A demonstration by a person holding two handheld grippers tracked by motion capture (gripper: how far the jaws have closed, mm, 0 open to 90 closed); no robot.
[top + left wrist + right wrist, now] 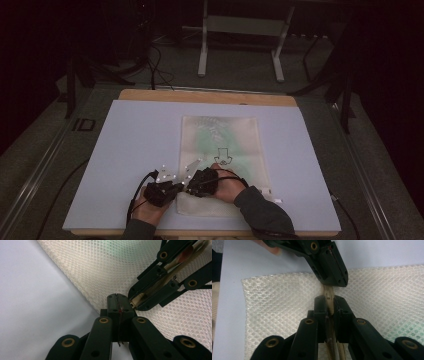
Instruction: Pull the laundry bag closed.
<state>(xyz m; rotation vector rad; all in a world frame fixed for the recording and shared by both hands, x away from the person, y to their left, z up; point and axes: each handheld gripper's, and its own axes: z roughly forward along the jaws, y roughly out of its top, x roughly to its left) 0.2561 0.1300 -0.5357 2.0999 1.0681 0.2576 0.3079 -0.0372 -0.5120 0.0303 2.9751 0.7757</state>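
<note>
I have both grippers clamped on the mesh bag (pixel 220 150) at the bench's (pixel 130 150) near edge. Right gripper (pixel 329 305) pinches its cream zipper band; left gripper (pixel 119 305) is closed beside it on something thin, probably the pull, likely bracing to work the zip.

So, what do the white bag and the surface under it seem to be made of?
The bag looks like soft woven mesh, probably synthetic: a fine honeycomb pattern, matte, slightly see-through. The mat looks like smooth, matte pale sheet, perhaps foam or plastic; I cannot tell which.
</note>
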